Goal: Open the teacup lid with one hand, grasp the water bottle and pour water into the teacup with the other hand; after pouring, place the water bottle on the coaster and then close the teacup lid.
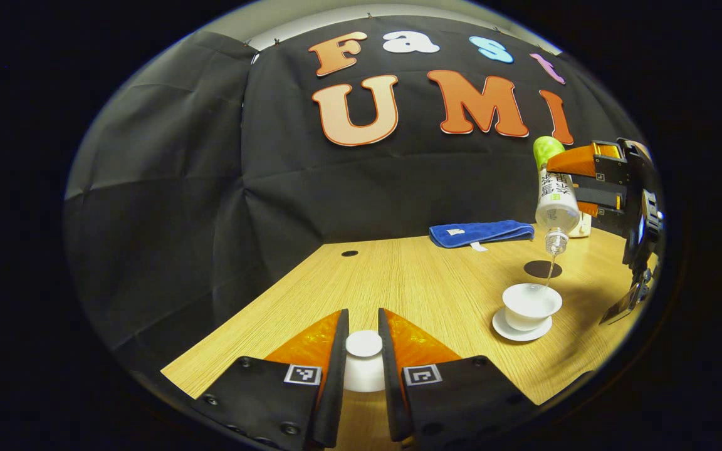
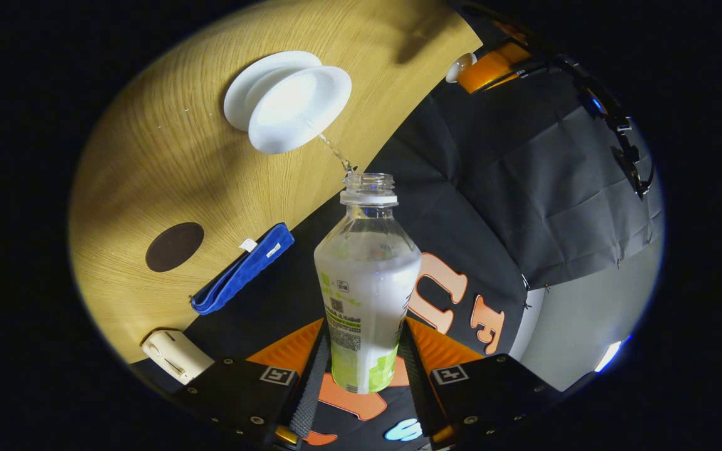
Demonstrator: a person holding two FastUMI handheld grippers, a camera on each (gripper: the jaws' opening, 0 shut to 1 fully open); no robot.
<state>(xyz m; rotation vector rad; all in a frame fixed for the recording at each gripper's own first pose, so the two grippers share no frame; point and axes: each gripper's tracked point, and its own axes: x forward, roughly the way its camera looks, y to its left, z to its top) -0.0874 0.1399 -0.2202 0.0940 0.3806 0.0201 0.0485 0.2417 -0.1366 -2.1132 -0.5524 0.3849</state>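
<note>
The right gripper (image 2: 361, 369) is clamped on the water bottle (image 2: 366, 285), tipped mouth-down above the teacup (image 1: 531, 305), a thin stream of water (image 1: 549, 270) falling into it. The left gripper (image 1: 363, 363) grips the teacup lid (image 1: 363, 360) just above the table (image 1: 411, 282); its lower half is hidden. The dark coaster (image 1: 542, 269) lies behind the cup, near a folded blue cloth (image 1: 480, 233).

Left gripper (image 1: 363, 351) clamps lid (image 1: 363, 360); tilted bottle (image 1: 555, 200) apparently trickles into teacup (image 1: 531, 305)
</note>
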